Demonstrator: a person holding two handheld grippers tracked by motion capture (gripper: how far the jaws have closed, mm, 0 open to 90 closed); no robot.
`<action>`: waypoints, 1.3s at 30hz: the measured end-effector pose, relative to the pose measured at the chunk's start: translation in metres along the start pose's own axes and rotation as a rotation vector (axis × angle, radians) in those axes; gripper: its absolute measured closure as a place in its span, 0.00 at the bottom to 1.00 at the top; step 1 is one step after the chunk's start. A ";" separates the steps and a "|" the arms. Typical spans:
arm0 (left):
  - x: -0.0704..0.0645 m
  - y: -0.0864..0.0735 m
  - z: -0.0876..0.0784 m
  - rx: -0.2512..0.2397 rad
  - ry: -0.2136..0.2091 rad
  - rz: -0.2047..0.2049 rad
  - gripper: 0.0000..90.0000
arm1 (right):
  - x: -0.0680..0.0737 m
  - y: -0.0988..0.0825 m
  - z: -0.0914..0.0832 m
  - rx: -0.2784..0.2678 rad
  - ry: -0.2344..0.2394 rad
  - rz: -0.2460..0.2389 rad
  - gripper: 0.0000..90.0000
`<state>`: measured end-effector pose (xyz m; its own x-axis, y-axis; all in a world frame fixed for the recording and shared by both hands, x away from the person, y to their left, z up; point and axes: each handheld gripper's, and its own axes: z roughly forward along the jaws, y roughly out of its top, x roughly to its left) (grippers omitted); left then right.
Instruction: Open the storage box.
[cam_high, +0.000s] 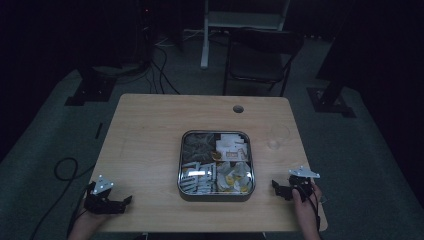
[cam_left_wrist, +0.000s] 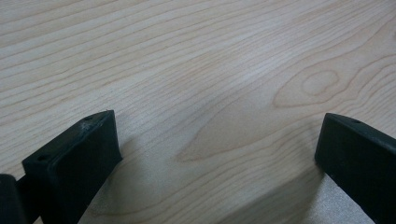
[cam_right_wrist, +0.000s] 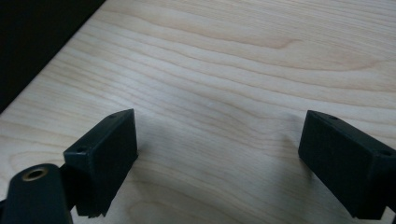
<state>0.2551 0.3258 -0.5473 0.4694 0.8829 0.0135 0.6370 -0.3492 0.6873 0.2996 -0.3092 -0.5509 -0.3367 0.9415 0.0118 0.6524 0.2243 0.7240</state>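
Between our two grippers, ahead of their fingers, sits the divided tray (cam_high: 216, 192) of sorted packets, while we rest left gripper (cam_high: 125, 201) and right gripper (cam_high: 276, 186) on the worktop (cam_high: 145, 135), fingers released and empty, seemingly ready to reach in.

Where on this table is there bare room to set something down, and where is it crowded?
The table is bare left of the tray, from its left wall to the table's left edge, and along the far strip between the tray and the cable hole. It is tighter on the right, between the tray and the right gripper. The tray's four compartments are packed. The left gripper takes the near left corner.
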 end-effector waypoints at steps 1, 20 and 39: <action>0.000 0.000 0.000 0.000 0.000 0.000 0.01 | 0.000 0.000 0.000 0.000 0.004 -0.005 0.13; 0.004 0.002 0.000 0.009 -0.018 0.011 0.01 | 0.001 -0.001 -0.001 0.001 0.005 -0.007 0.13; -0.008 0.037 0.010 -0.026 -0.085 0.045 0.01 | 0.001 -0.001 -0.001 0.001 0.004 -0.005 0.13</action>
<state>0.2810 0.3027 -0.5293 0.5476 0.8366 -0.0161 0.5988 -0.3784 0.7058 0.2977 -0.3087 -0.5509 -0.3421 0.9396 0.0109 0.6513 0.2287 0.7236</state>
